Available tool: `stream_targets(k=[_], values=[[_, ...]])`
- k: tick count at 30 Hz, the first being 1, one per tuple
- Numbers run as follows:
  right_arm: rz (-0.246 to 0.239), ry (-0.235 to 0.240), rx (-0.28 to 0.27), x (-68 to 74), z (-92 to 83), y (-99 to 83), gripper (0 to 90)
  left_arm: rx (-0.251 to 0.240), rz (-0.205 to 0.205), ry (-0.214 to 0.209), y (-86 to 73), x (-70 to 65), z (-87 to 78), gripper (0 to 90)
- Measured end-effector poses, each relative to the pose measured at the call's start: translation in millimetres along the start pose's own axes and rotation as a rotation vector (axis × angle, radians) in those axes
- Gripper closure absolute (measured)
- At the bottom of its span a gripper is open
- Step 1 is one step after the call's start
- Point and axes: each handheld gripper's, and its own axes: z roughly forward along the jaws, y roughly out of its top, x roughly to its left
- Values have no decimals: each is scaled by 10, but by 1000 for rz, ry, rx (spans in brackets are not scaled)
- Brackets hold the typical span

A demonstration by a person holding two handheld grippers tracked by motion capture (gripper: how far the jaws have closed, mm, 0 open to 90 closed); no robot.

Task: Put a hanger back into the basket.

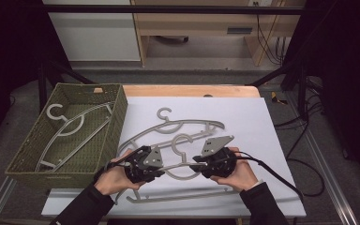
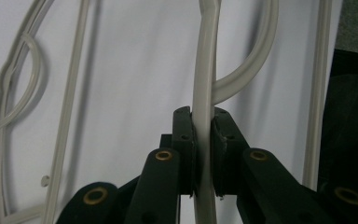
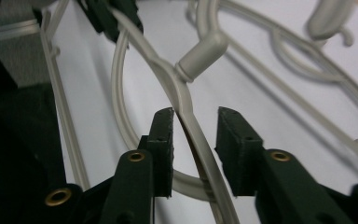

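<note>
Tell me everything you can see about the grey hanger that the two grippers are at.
The near hanger is pale grey, looks like plastic, with a round hook, curved shoulders and a straight bottom bar. It lies on the white sheet, near the person, its hook overlapping a second hanger. The left gripper is clamped on its arm. The right gripper has its jaws apart around the arm next to the hook's neck.

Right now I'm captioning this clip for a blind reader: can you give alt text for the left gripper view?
The left hand-held gripper is shut on a grey hanger, its black jaws pinching the thin arm that runs up the middle of the view. Its curved hook bends off to the right over a white sheet, and another hanger lies at the left.
</note>
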Motion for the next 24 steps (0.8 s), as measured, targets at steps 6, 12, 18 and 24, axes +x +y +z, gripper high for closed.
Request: stream_targets(k=[6, 12, 18, 24], values=[[79, -91, -104, -80, -162, -22, 490, -32, -94, 56, -53, 50, -32, 816], [165, -148, -161, -146, -252, -144, 365, -81, -160, 105, -79, 100, -116, 818], [244, -220, -221, -171, -389, -295, 258, -115, -187, 150, -88, 149, -245, 818], [289, -276, -255, -182, -494, -457, 176, -135, -216, 188, -66, 213, -397, 818]])
